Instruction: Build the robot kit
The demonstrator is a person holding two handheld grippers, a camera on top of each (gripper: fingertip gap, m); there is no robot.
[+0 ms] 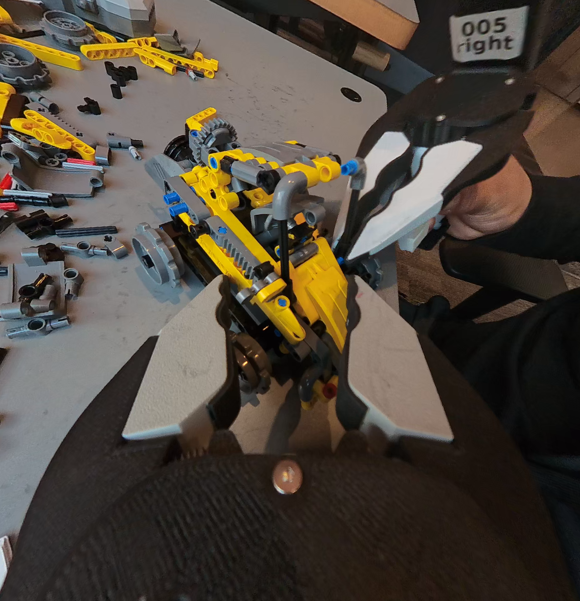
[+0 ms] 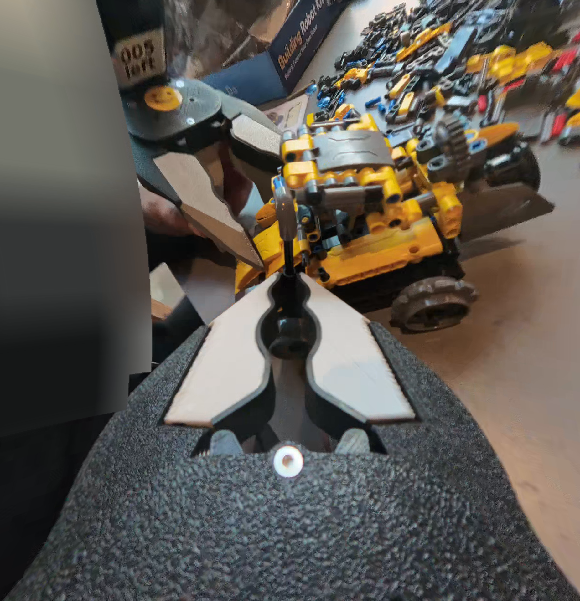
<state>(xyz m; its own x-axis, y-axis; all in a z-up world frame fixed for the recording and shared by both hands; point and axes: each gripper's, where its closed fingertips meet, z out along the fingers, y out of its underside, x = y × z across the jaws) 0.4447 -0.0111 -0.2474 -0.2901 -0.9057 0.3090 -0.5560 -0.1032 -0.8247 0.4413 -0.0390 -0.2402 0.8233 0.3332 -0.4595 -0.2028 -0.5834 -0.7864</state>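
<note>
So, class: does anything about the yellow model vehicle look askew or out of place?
Yes: the yellow model vehicle lies tipped on its side, one grey wheel facing sideways, clasped in the left hand-held gripper.

Loose bricks (image 1: 54, 182) crowding model (image 1: 249, 227).

A grey tabletop (image 1: 282, 84) with a rounded corner and scuffed surface bears a round black grommet hole (image 1: 351, 94) near its far edge. Beyond the edge stands a dark chair base (image 1: 497, 286) on brown carpet (image 1: 422, 276). A wooden board (image 1: 379, 16) sits behind.
</note>
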